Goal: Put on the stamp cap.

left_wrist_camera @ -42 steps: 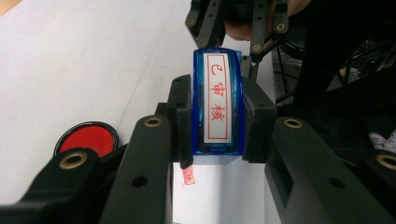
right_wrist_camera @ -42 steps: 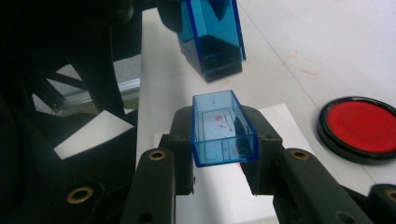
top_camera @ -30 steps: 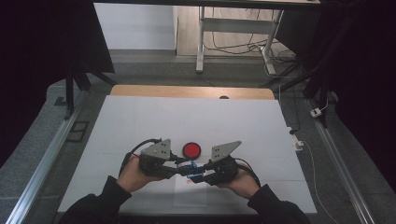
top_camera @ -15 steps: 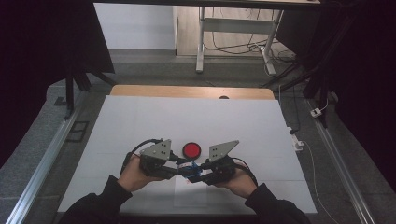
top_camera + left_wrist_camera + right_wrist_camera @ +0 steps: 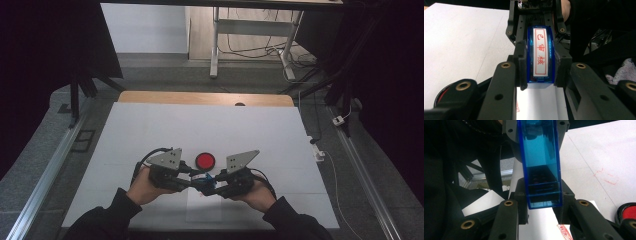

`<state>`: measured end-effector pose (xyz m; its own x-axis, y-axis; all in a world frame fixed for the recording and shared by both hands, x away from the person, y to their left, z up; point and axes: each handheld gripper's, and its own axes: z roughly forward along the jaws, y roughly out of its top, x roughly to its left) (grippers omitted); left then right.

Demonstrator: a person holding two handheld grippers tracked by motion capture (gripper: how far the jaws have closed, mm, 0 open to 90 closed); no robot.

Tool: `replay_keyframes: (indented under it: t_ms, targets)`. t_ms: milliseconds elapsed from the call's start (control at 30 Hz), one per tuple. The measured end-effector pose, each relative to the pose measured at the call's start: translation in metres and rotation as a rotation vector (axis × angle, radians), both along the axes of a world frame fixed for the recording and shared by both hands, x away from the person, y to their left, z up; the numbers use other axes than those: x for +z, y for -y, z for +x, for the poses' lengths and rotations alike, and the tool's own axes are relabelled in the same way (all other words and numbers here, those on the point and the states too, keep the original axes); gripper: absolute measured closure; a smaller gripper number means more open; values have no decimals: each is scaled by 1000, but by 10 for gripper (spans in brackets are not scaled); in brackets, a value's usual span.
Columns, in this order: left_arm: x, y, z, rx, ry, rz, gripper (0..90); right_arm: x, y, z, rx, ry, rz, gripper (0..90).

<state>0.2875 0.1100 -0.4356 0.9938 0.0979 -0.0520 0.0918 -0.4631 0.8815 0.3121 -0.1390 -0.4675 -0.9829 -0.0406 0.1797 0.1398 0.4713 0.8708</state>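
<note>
We hold a blue stamp (image 5: 202, 179) between our 2 hand-held grippers, just above a sheet of paper (image 5: 205, 207) near the front edge of the tabletop (image 5: 150, 130). The left hand-held gripper (image 5: 191, 180) is clamped on one end of the stamp (image 5: 540, 55), and the right hand-held gripper (image 5: 212, 184) is clamped on the other end, the translucent blue casing (image 5: 540, 162).

Against the high view of a second ago, almost nothing has changed: both hands sit in the same spot beside the red ink pad (image 5: 205, 160), and both grips stay closed on the stamp. We judge that this pause means the stamp is being steadied or pulled apart between the grippers, not yet pressed onto the paper below.

The left gripper view gives the clearest writing: a white label (image 5: 541, 52) on the stamp with a red border and 3 red Chinese characters, 已审核. In the right gripper view a faint red stamped mark (image 5: 605, 177) lies on the white tabletop cover, too smeared to read, and a small red printed patch (image 5: 564, 231) shows on the paper just under the jaws, also unreadable. We see no brand name.
</note>
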Motion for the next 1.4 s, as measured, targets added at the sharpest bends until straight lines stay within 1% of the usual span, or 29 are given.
replay_keyframes:
  t_ms: [300, 400, 500, 600, 967, 1000, 1033, 1133, 1400]
  targets:
    - [1, 1, 0, 13, 12, 14, 694, -1, 0, 0, -19, 0, 5, 670]
    - [2, 1, -1, 22, 16, 22, 694, -1, 0, -1, -32, 1, 2, 634]
    - [2, 1, -1, 29, 18, 25, 694, 1, 0, -2, -58, 12, -6, 590]
    - [3, 0, -1, 35, 18, 22, 694, 1, 1, -2, -68, 4, -9, 570]
    - [6, -4, -1, 63, 10, 14, 694, 3, 4, -4, -140, 4, -48, 501]
    - [6, -4, -1, 64, 8, 12, 694, 4, 4, -4, -136, 4, -59, 495]
    - [6, -4, -1, 65, 9, 12, 694, 5, 4, -4, -145, 6, -53, 487]
    - [7, -5, -1, 70, 11, 14, 694, 6, 4, -7, -159, 15, -61, 462]
    - [8, -8, 0, 86, 9, 14, 694, 9, 7, -10, -200, 40, -90, 394]
